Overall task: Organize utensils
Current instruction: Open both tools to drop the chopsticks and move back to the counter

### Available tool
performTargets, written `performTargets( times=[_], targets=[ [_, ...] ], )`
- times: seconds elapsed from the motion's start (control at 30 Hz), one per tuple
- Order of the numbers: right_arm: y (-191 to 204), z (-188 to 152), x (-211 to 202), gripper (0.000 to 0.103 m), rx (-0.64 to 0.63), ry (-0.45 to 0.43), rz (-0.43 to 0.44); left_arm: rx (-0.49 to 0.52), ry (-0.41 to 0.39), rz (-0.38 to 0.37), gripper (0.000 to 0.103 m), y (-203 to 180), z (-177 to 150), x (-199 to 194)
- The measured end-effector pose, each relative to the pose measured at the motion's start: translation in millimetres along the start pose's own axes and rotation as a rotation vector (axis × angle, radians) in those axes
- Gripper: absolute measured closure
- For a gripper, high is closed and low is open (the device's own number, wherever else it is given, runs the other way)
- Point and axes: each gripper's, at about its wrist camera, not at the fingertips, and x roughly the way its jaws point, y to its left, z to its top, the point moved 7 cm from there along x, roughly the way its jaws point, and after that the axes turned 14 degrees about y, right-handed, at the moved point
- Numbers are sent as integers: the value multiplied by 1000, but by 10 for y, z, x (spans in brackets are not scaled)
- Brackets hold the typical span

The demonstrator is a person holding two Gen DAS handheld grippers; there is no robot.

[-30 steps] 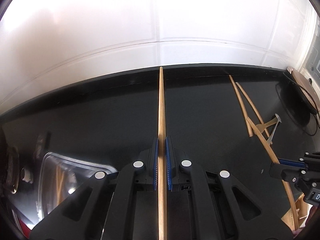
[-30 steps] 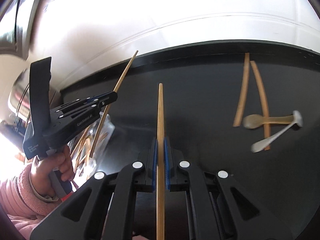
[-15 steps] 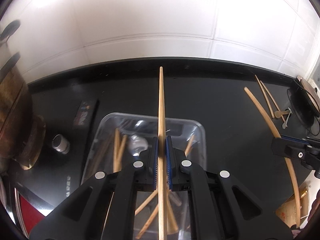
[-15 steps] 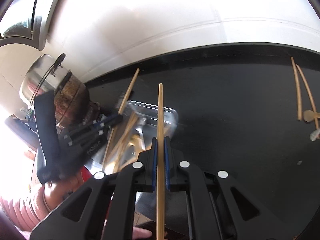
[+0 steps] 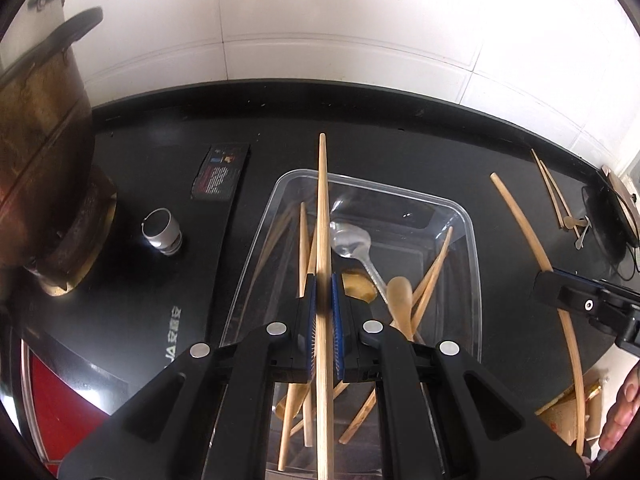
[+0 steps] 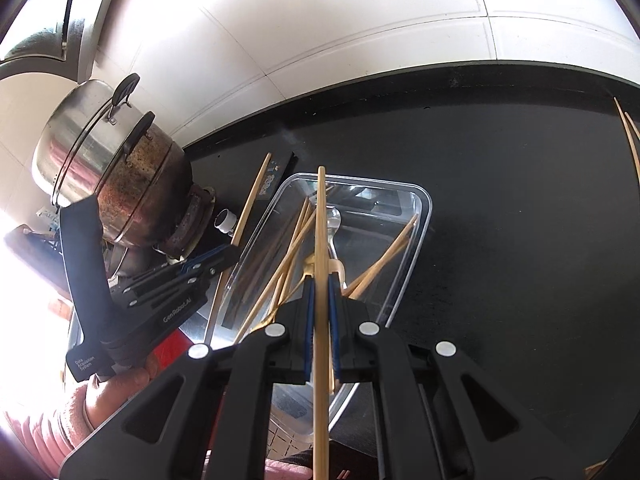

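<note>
My left gripper (image 5: 323, 280) is shut on a long wooden chopstick (image 5: 322, 208) and holds it above a clear plastic tray (image 5: 474, 240). The tray holds several wooden chopsticks, a clear plastic spoon (image 5: 352, 240) and a wooden spoon (image 5: 400, 296). My right gripper (image 6: 320, 280) is shut on another wooden chopstick (image 6: 320, 216) above the same tray (image 6: 420, 224). The left gripper also shows in the right wrist view (image 6: 224, 254), left of the tray. The right gripper shows at the right edge of the left wrist view (image 5: 538, 280). Loose chopsticks (image 5: 550, 184) and spoons (image 5: 576, 226) lie far right.
A large steel pot (image 6: 120, 168) stands on a burner left of the tray. A small metal cylinder (image 5: 162, 232) and a dark flat packet (image 5: 220, 172) lie on the black counter (image 6: 520, 240). White tiled wall behind. A dark round object (image 5: 612, 216) sits at the far right.
Both grippers have swung left with their chopsticks, from over the bare counter to above the clear tray. The pot has come into view. Both stay shut.
</note>
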Motion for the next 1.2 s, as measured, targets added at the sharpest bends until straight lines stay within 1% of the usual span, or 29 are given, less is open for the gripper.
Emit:
performTargets(
  times=[0.33, 0.57, 0.63, 0.67, 0.7, 0.73, 0.77, 0.8, 0.83, 0.87, 0.9, 0.93, 1.0, 1.1, 1.17, 1.2],
  targets=[
    [21, 67, 102, 96, 8, -2, 10, 20, 19, 3, 97, 46, -8, 57],
    [74, 169, 136, 96, 11, -6, 8, 22, 26, -13, 97, 81, 25, 103],
    [62, 227, 151, 96, 39, -10, 32, 34, 42, -25, 97, 59, 18, 146],
    [56, 268, 166, 96, 67, -14, 62, 43, 64, -28, 97, 39, 10, 193],
    [51, 313, 185, 96, 93, -19, 85, 44, 84, -24, 92, 33, 6, 243],
    [32, 362, 223, 96, 116, -18, 86, 43, 100, -22, 85, 36, 10, 277],
    [16, 391, 253, 95, 126, -15, 80, 37, 113, -17, 48, 44, 12, 302],
    [-17, 416, 286, 83, 144, -6, 73, 30, 109, -1, 8, 66, 25, 295],
    [-63, 427, 283, 65, 166, -6, 68, 27, 83, 8, 6, 89, 46, 251],
    [-106, 441, 236, 17, 178, -34, 67, 23, 45, 13, 6, 113, 67, 177],
    [-145, 456, 171, 6, 186, -71, 64, 21, 26, 28, 6, 138, 85, 126],
    [-210, 480, 83, 6, 198, -108, 49, 18, 21, 43, 6, 154, 96, 102],
    [-331, 526, -30, 6, 214, -133, 35, 14, 23, 64, 6, 170, 101, 97],
    [-623, 513, -223, 6, 267, -187, -12, 10, 52, 44, 6, 93, 95, 158],
    [-794, 452, -283, 6, 304, -193, -25, 21, 55, 34, 6, -7, 115, 177],
    [-942, 388, -317, 6, 337, -188, -37, 29, 50, 29, 6, -82, 133, 177]
  ],
)
